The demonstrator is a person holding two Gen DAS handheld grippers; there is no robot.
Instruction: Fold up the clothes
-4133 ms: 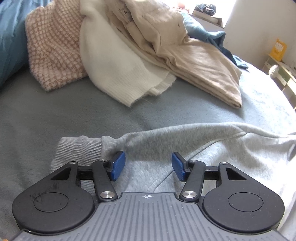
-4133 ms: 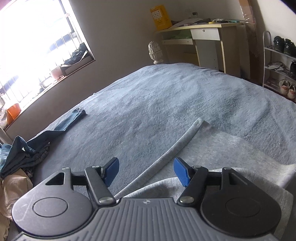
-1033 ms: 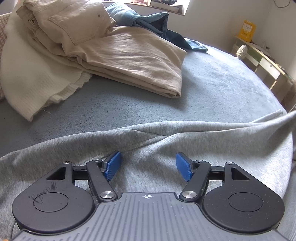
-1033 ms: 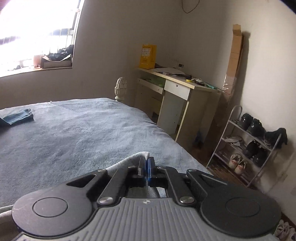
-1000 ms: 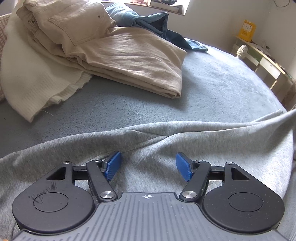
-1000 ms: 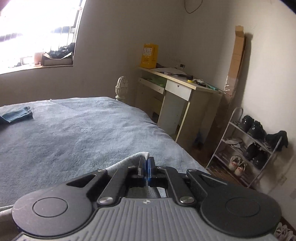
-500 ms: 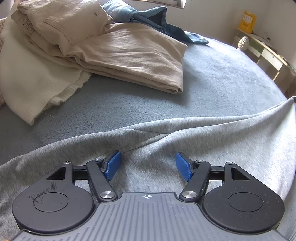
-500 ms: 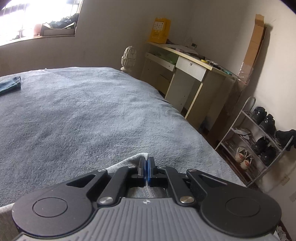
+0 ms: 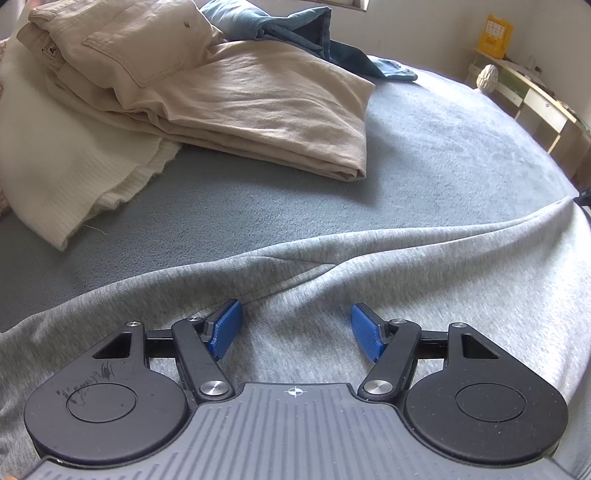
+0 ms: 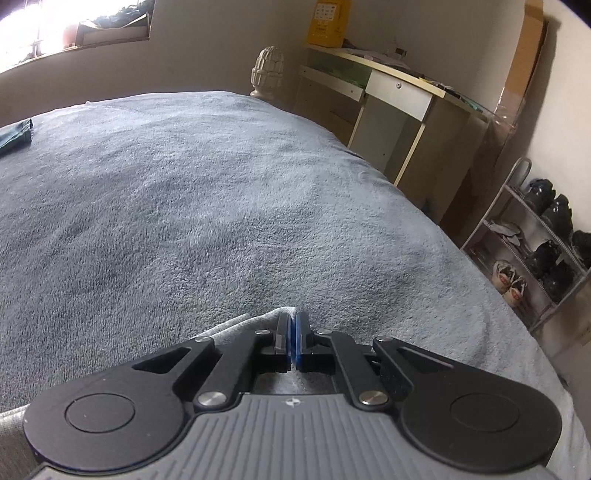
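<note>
The right gripper (image 10: 291, 341) has its jaws pinched tight on an edge of the grey sweatshirt (image 9: 369, 273), holding it low over the bed (image 10: 221, 206). The left gripper (image 9: 295, 328) rests on the sweatshirt with jaws wide apart, gripping nothing. The sweatshirt lies spread and creased along the bed's near side, so its folding looks barely begun. Beyond it sit tan trousers (image 9: 258, 99) and a cream sweater (image 9: 55, 162), heaped.

Heather-grey sweatshirt (image 9: 424, 280) on a blue-grey bedspread (image 9: 443, 155), tan trousers (image 9: 258, 99) over a cream knit (image 9: 62, 166) at far left, dark blue denim (image 9: 314, 33) behind, blue pads (image 9: 225, 328) on black grippers.
</note>
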